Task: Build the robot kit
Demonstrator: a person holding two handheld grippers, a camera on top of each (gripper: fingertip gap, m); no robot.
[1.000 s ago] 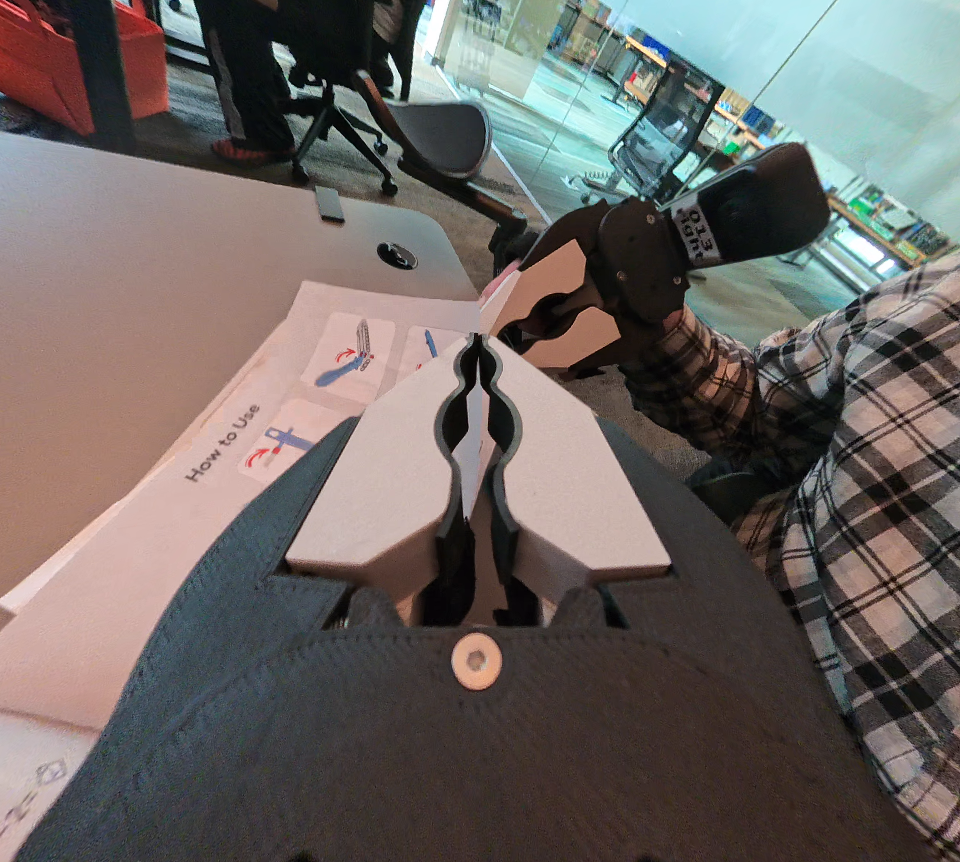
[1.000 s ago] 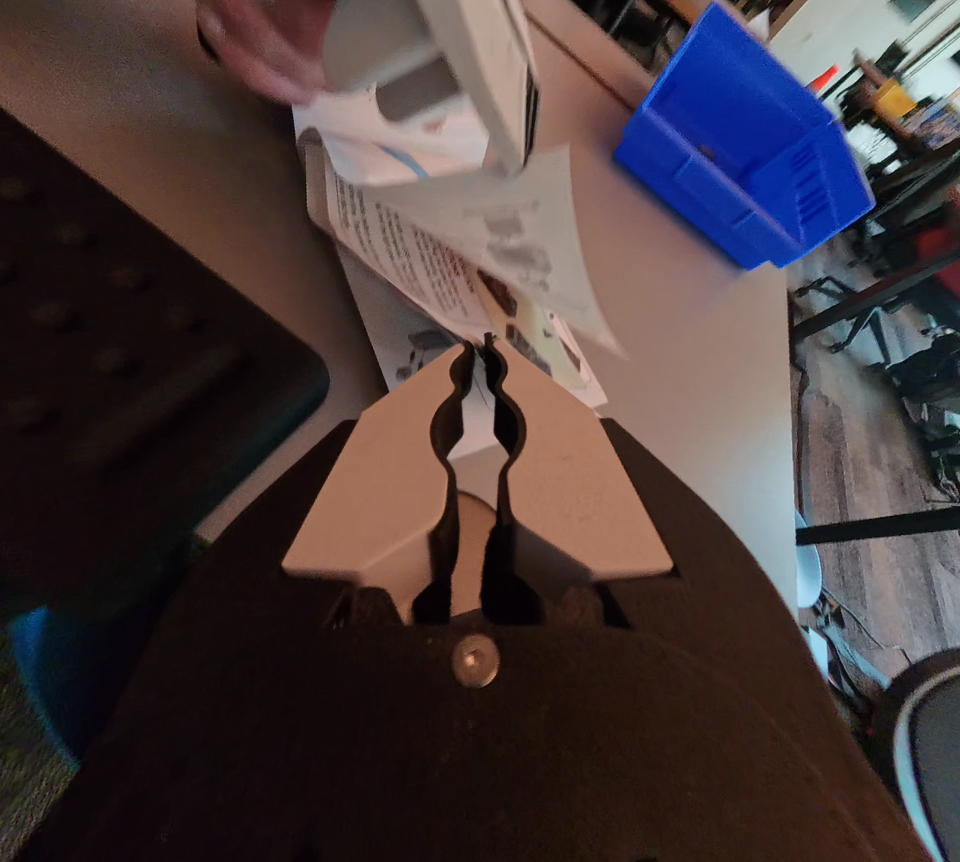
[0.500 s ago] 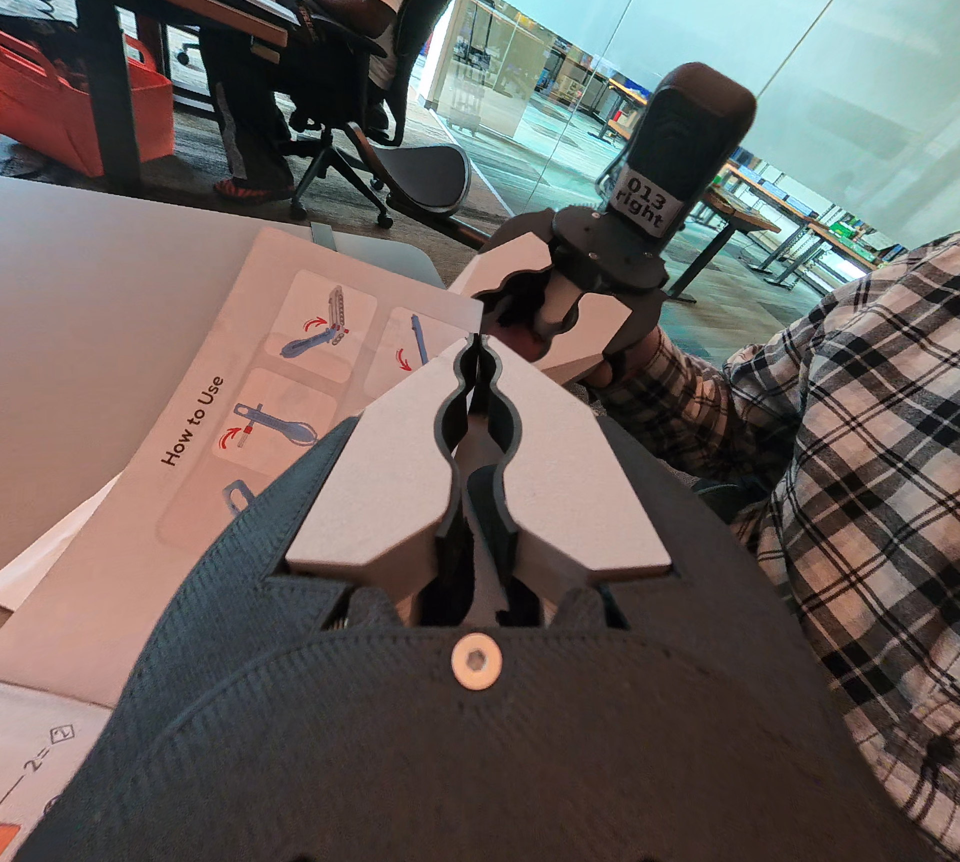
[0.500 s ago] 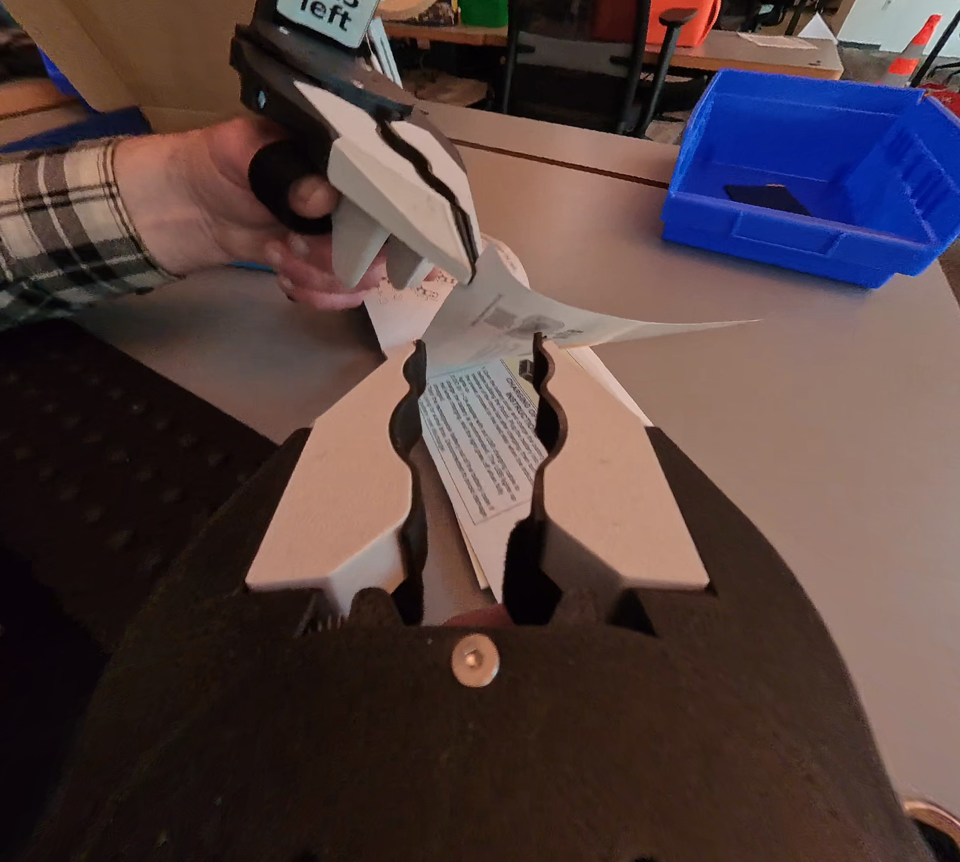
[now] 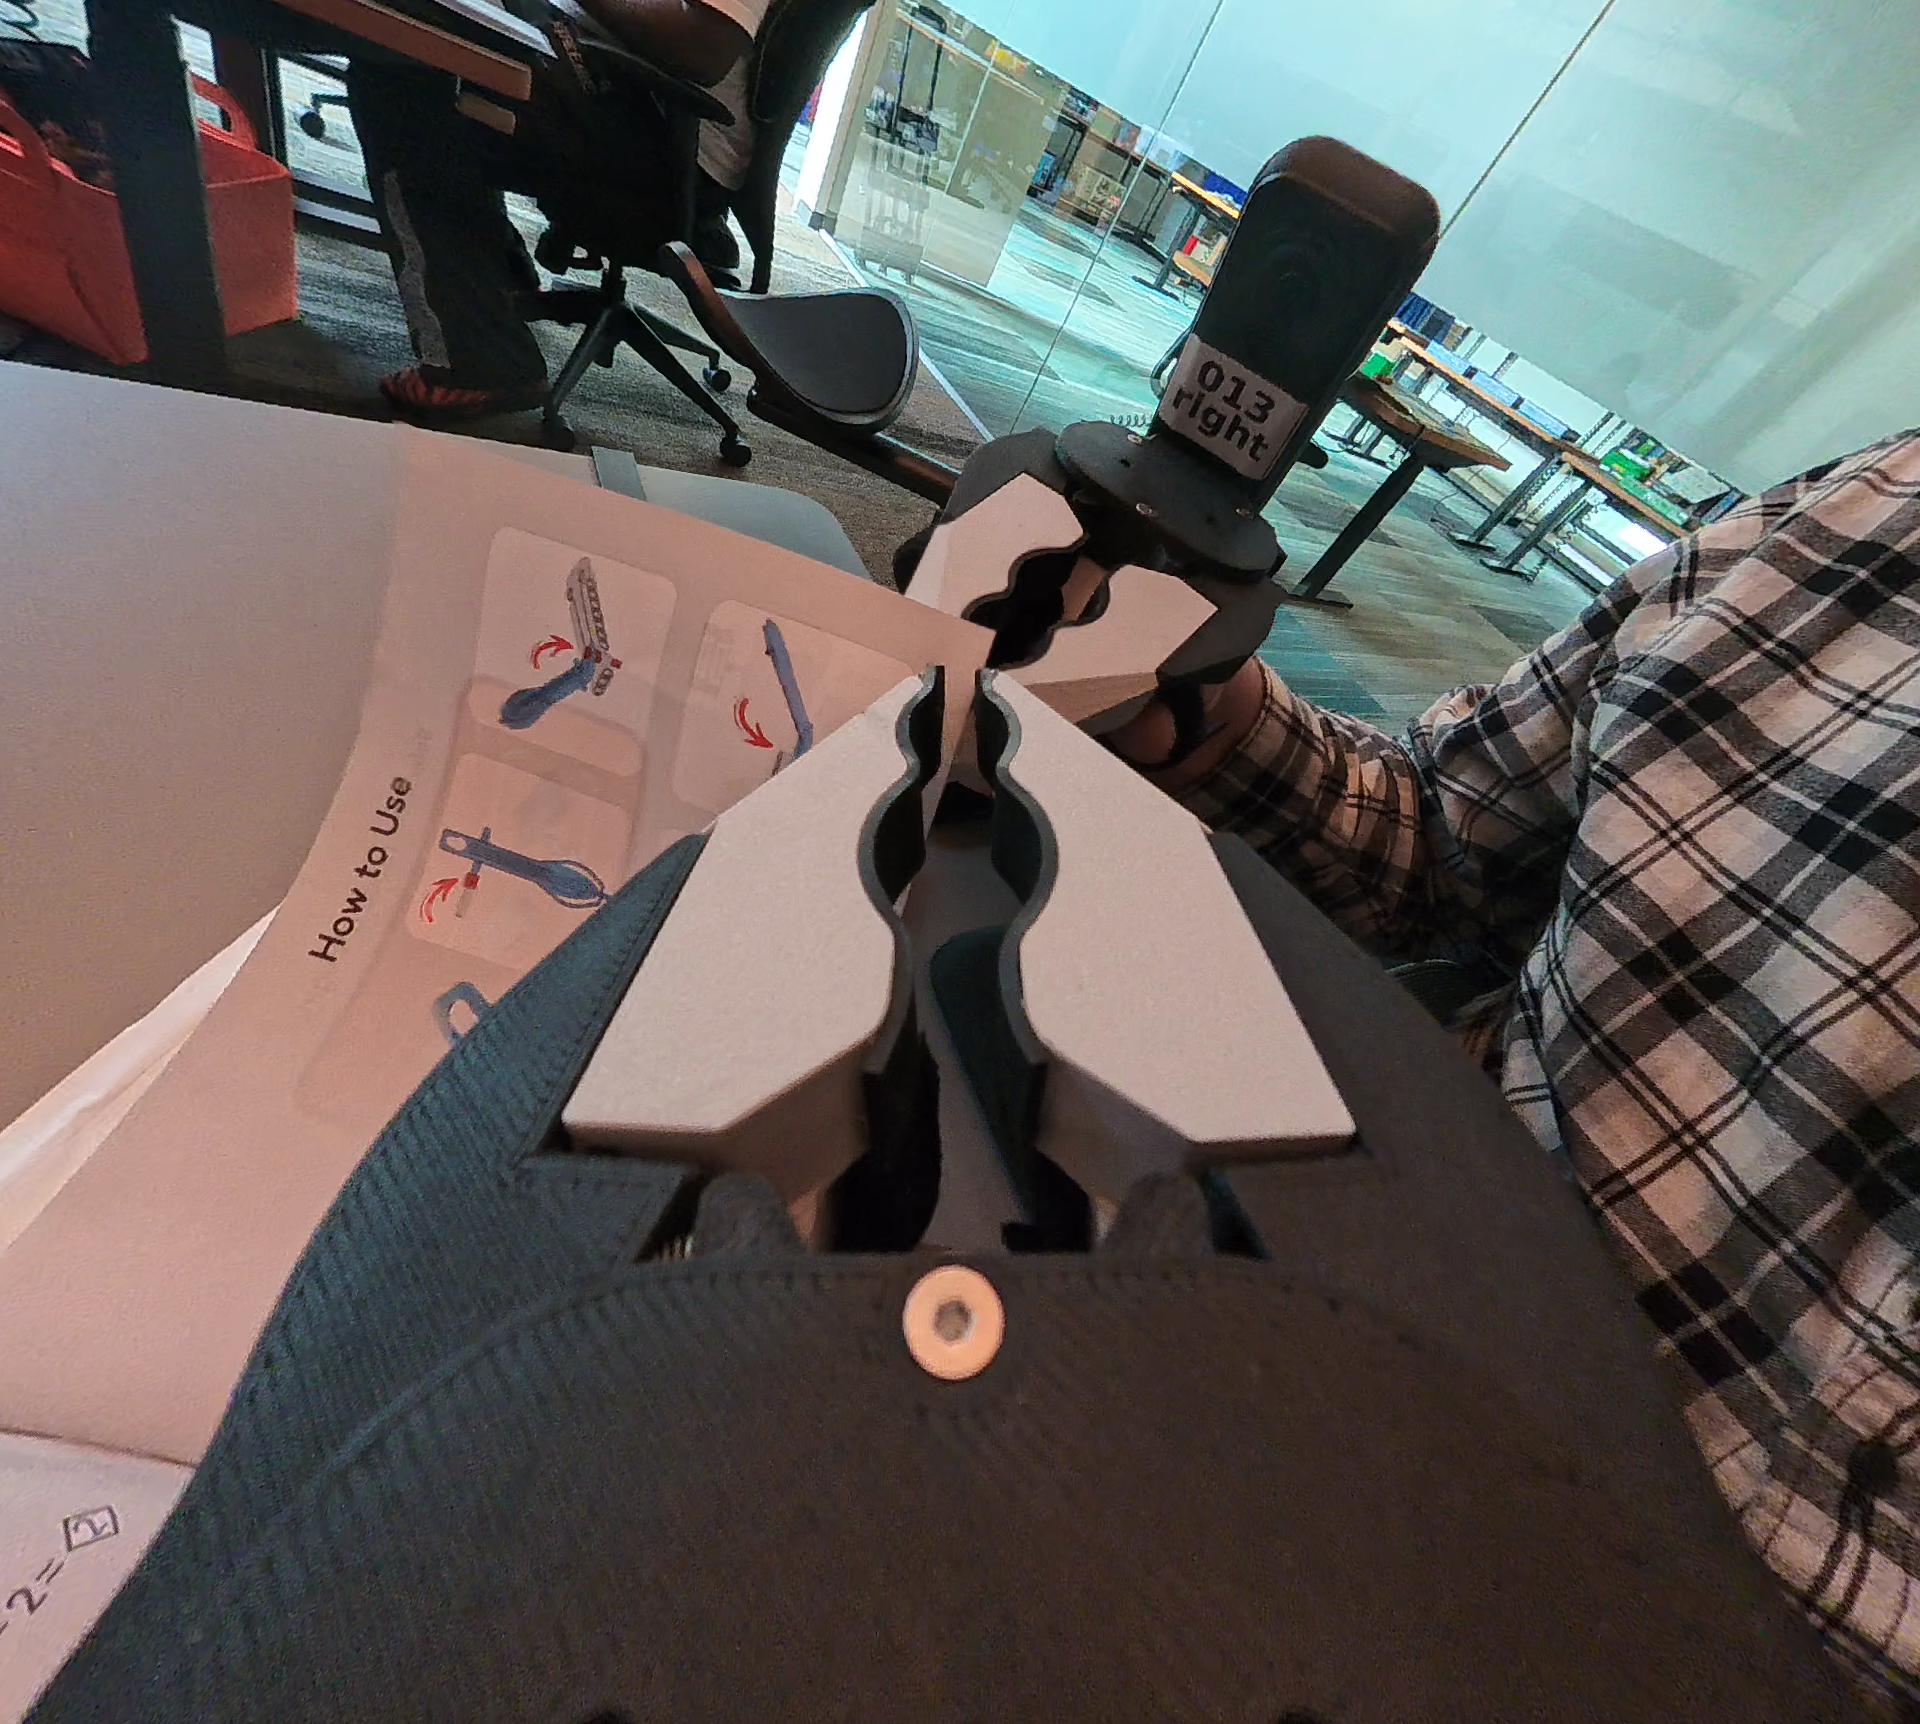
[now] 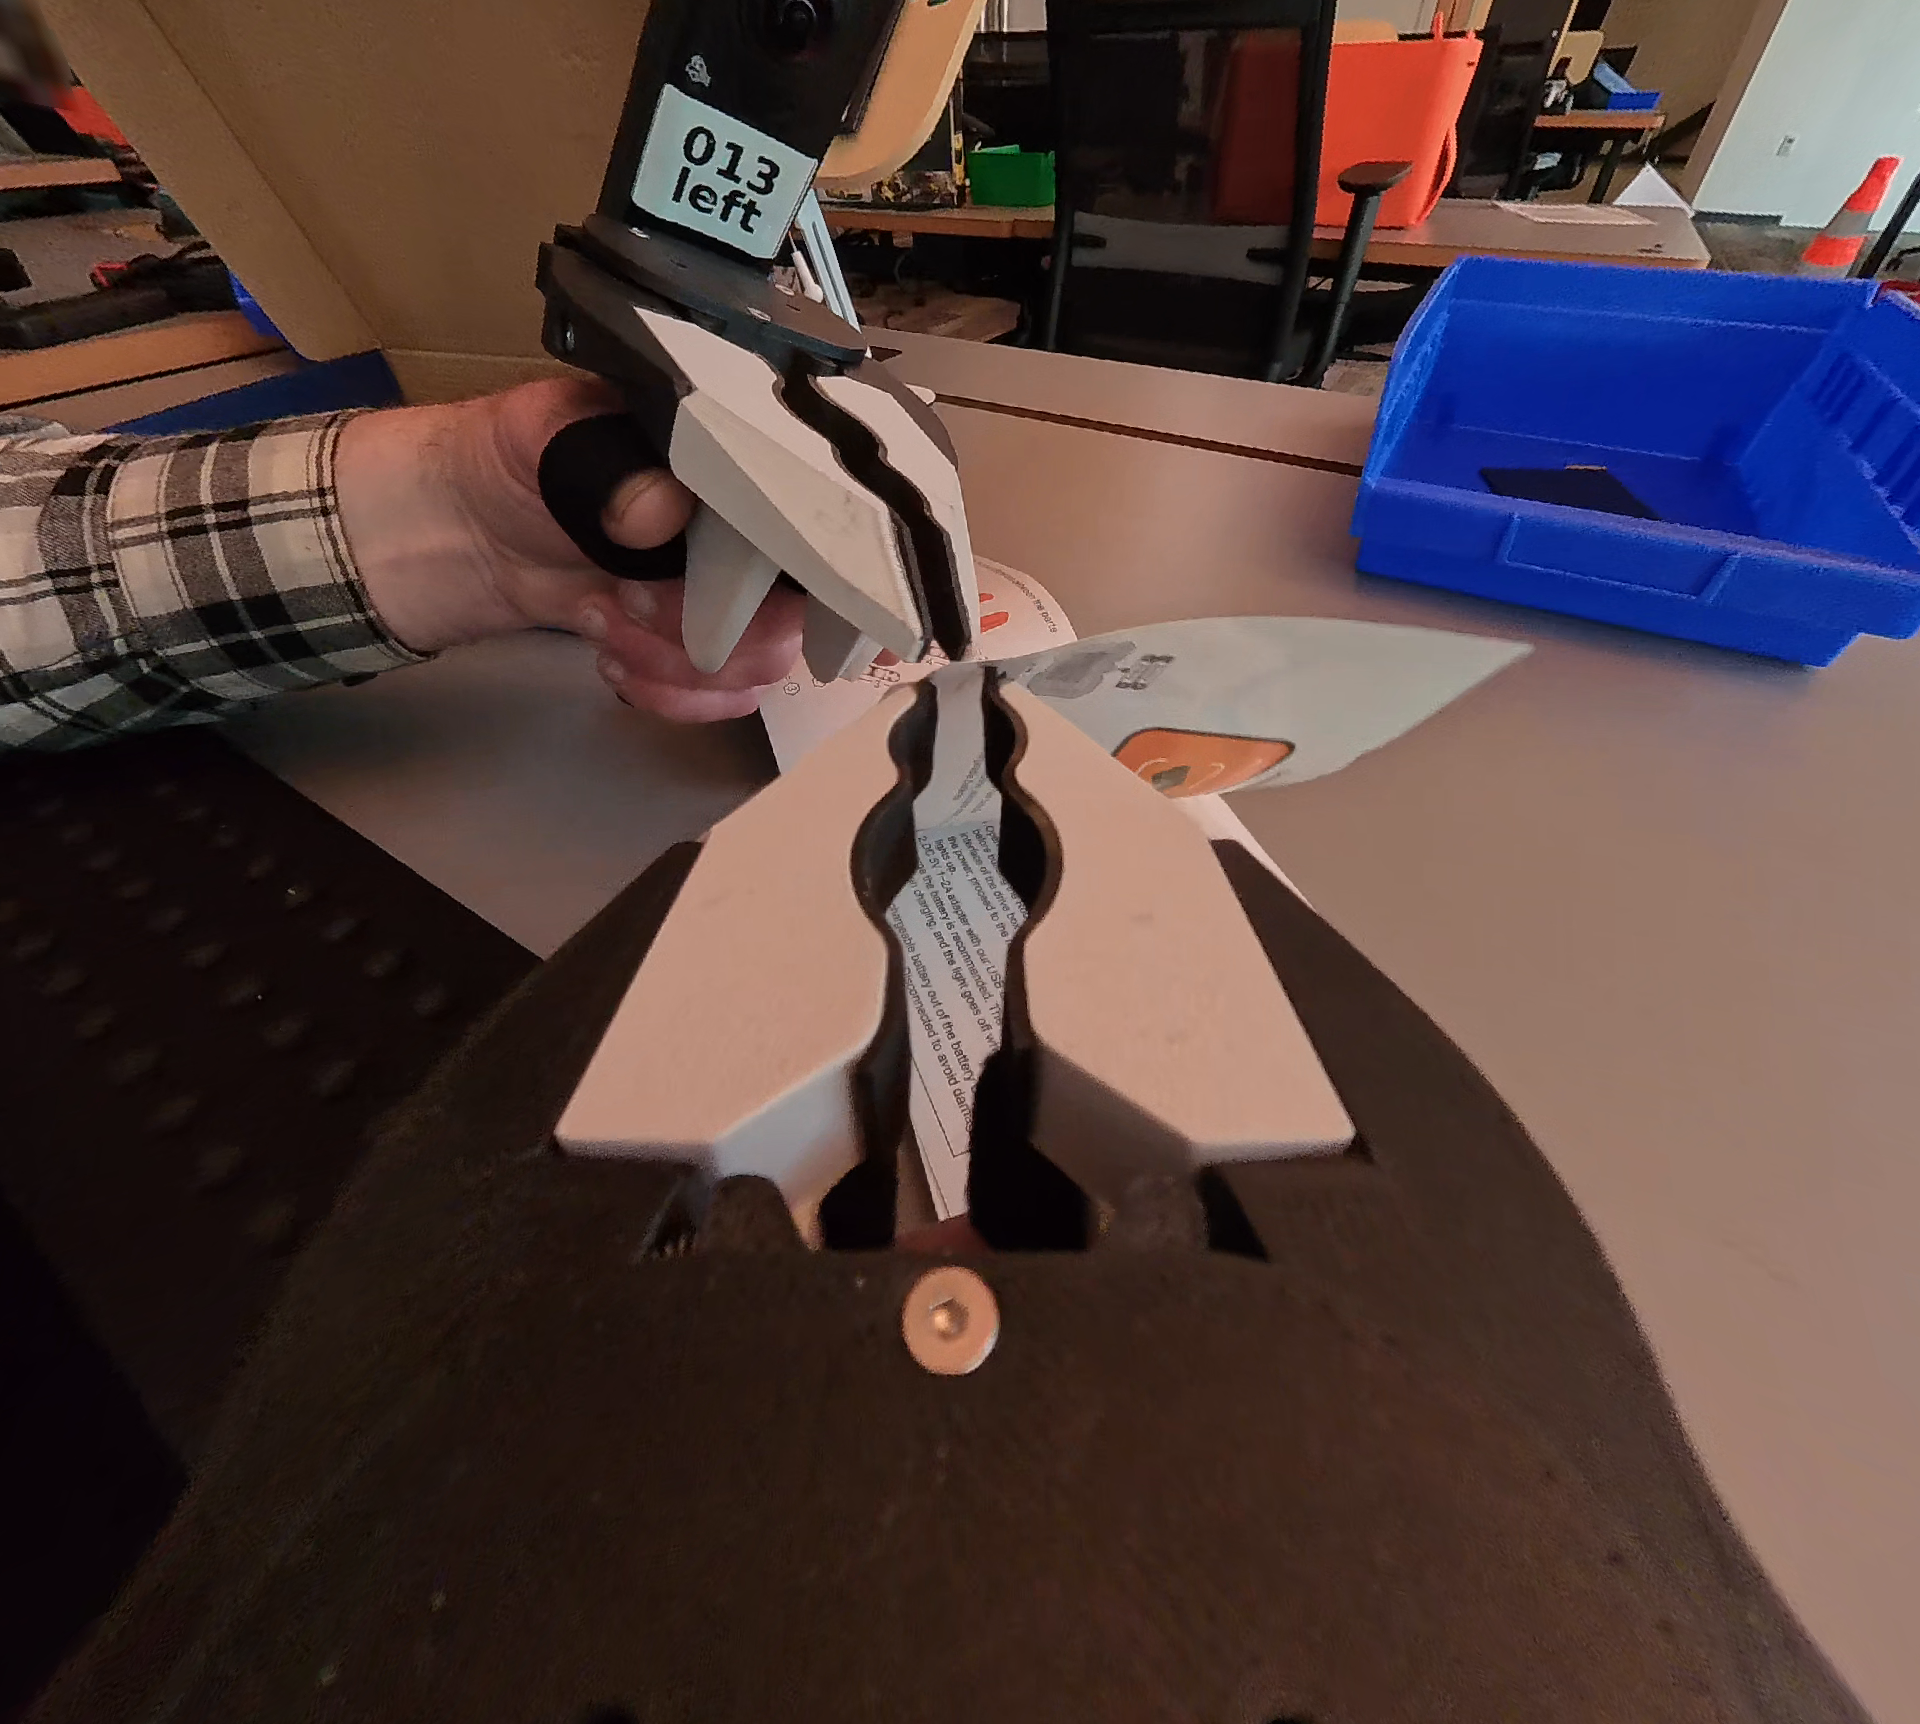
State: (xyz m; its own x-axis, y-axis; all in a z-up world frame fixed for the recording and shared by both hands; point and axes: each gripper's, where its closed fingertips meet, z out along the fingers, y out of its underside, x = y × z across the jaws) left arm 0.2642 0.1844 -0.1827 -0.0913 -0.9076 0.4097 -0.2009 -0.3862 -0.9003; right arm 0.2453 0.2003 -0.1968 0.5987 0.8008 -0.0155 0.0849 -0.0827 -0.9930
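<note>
A white instruction leaflet (image 5: 520,739) lies on the grey table (image 5: 156,583). Its top page (image 6: 1299,698) is lifted and curls out to the right above a lower printed sheet (image 6: 956,947). My left gripper (image 5: 961,687) is shut on the lifted page's near corner; it also shows in the right wrist view (image 6: 951,651), tilted down and held by a hand (image 6: 468,531). My right gripper (image 6: 958,698) is closed on the same page's edge, tip to tip with the left one. It shows in the left wrist view (image 5: 987,651) too.
A blue bin (image 6: 1621,531) with a dark flat item (image 6: 1569,490) stands at the table's far right. A black perforated mat (image 6: 208,947) lies left. A cardboard box (image 6: 364,116) stands behind. A seated person (image 5: 644,12) and office chairs are beyond the table. Only a small space, under 4 cm, lies between the two pairs of fingers.
My right gripper was shut, let go and opened wide, then closed again on the page's edge next to my left gripper. My left gripper kept its hold and raised the page.
</note>
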